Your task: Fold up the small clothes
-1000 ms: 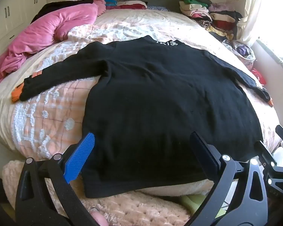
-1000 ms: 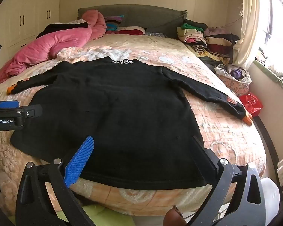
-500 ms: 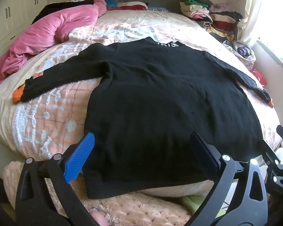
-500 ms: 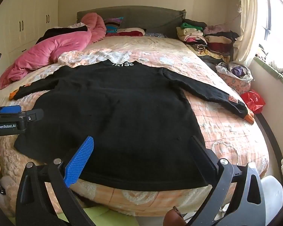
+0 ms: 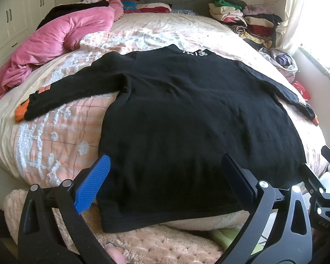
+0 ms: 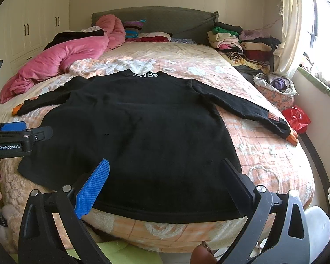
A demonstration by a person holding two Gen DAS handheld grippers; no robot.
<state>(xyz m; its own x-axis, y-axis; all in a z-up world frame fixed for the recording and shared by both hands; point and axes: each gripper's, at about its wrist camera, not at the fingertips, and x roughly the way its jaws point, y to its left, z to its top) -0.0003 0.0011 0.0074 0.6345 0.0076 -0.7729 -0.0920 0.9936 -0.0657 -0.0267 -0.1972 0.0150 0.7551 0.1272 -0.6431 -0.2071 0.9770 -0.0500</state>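
Both grippers, left gripper (image 5: 165, 176) and right gripper (image 6: 165, 176), are held open, empty. The black long-sleeved knit sweater (image 5: 187, 121) lies flat; each orange-cuffed sleeve should be pinched near its cuff.

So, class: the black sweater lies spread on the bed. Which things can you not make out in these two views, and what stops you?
- Black sweater: the hem's middle, left wrist view, hidden behind the left tongs.
- Collar lettering: right wrist view, too small to read surely.
- Right tongs: in the left wrist view, cut off by the right edge.
- Folded clothes pile: items too small to tell apart.
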